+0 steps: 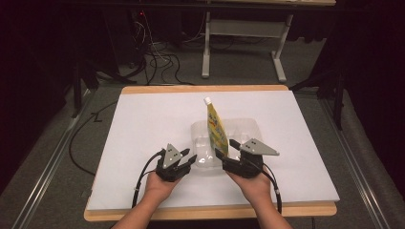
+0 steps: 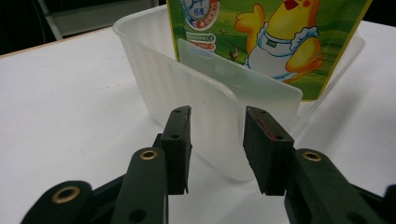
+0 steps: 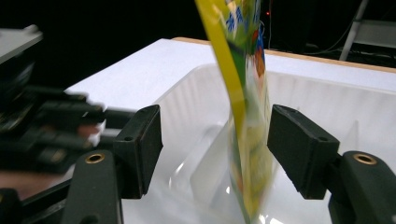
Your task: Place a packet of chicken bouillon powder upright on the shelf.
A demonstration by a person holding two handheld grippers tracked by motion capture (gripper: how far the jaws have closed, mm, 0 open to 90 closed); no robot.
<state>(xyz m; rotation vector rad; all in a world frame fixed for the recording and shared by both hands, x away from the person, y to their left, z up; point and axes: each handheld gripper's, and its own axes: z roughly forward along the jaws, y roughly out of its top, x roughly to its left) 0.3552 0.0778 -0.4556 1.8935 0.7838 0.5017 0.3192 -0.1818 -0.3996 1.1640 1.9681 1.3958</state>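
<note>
The pouch [image 1: 216, 128], a yellow-green stand-up pack with a white cap and a cartoon chick printed on it, stood upright inside a clear plastic tub [image 1: 248, 126] near the middle of the white table [image 1: 143, 124]. In the high view its lower end sat at the near side of the tub, between the two grippers.

In the right gripper view the pouch [image 3: 243, 140] rose edge-on between the two black jaws, closer to the right-hand one, with a gap showing on each side, so neither pad pressed on it. The right gripper [image 1: 228, 149] stood open, with the pouch between its jaws but not held. Its tips reached over the near rim of the tub [image 3: 327, 102].

The left gripper [image 1: 189, 155] sat at the tub's near-left corner. In the left gripper view the rounded corner of the tub wall [image 2: 219, 107] ran down between the two jaws, which stood narrowly apart around it. The pads appeared to clamp the wall, though the exact contact was hard to make out. The pouch [image 2: 271, 42] stood just behind that wall, inside the tub.
</note>
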